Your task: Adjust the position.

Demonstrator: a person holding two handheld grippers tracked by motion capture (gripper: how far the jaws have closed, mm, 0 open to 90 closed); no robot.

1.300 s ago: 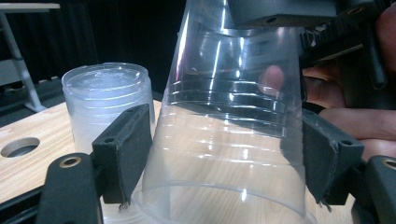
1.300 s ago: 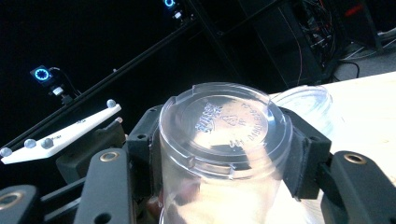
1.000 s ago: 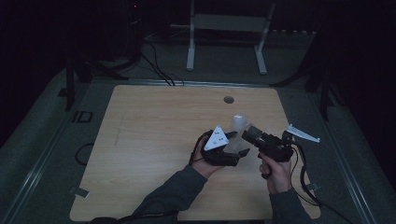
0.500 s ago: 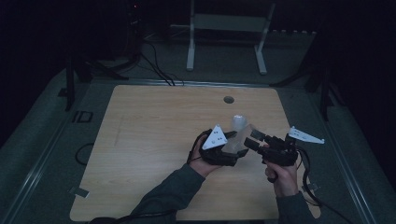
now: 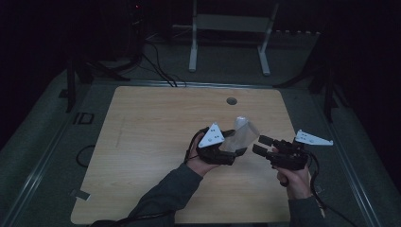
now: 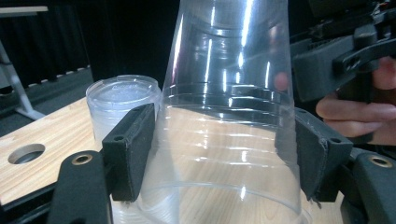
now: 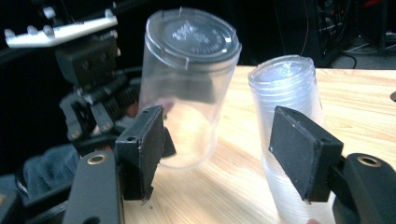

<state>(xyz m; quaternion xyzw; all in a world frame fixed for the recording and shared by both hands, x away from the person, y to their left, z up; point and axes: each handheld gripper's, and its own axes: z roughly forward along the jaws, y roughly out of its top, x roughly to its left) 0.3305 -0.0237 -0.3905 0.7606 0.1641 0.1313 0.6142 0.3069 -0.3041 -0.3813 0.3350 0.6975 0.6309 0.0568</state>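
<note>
Clear plastic cup (image 6: 229, 116), upside down with its closed base tilted upward, sits just right of centre in the high view (image 5: 242, 134), above the wooden table (image 5: 151, 142). The left gripper (image 5: 232, 147) has its black pads clamped against the cup's two sides near the wide rim. Behind it, at the left of the left gripper view, a stack of clear cups (image 6: 122, 109) stands upside down on the table. The right gripper (image 5: 259, 144) points at the cup from the right of the high view; its jaws have just been closing, stand apart, and nothing is pinched between them.
</note>
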